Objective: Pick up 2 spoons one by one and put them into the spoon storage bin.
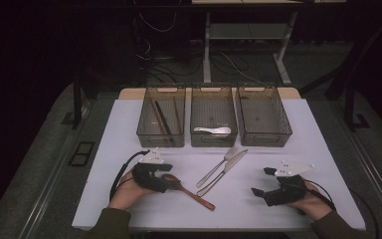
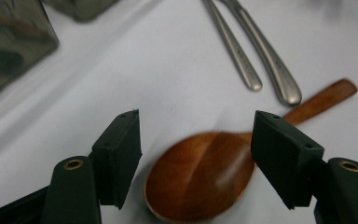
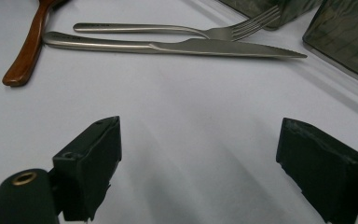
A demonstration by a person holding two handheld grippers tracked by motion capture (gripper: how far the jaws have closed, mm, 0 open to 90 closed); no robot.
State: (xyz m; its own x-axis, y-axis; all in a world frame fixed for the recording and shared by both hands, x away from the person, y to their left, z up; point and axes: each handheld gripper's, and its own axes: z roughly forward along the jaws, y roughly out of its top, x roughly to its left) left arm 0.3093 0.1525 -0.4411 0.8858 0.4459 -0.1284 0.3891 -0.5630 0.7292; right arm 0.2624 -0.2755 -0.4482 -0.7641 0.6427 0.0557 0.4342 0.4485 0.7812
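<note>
In the high view the bowl of the wooden spoon (image 1: 188, 190) is partly covered by the left gripper (image 1: 165, 183), low and left of centre, so only its slim reddish-brown handle runs clear toward the lower middle of the white surface (image 1: 129, 129). The left gripper view cuts the smooth, glossy oval bowl (image 2: 200, 175) off at the bottom edge and blurs it slightly; the bowl lies flat between the two blocky black jaws, which stand apart on either side without pressing it. The right gripper (image 1: 259, 191), lower right in the high view, has its jaws wide open over bare surface with nothing between them. A metal fork (image 1: 219, 166) and a metal knife (image 1: 224, 172) lie side by side at the centre, thin and shiny. Along the top stand three translucent, smoky bins: the left bin (image 1: 161, 117) holds dark sticks that are hard to make out, the middle bin (image 1: 213, 117) a pale spoon (image 1: 213, 130), while the right bin (image 1: 263, 116) looks dim inside.
</note>
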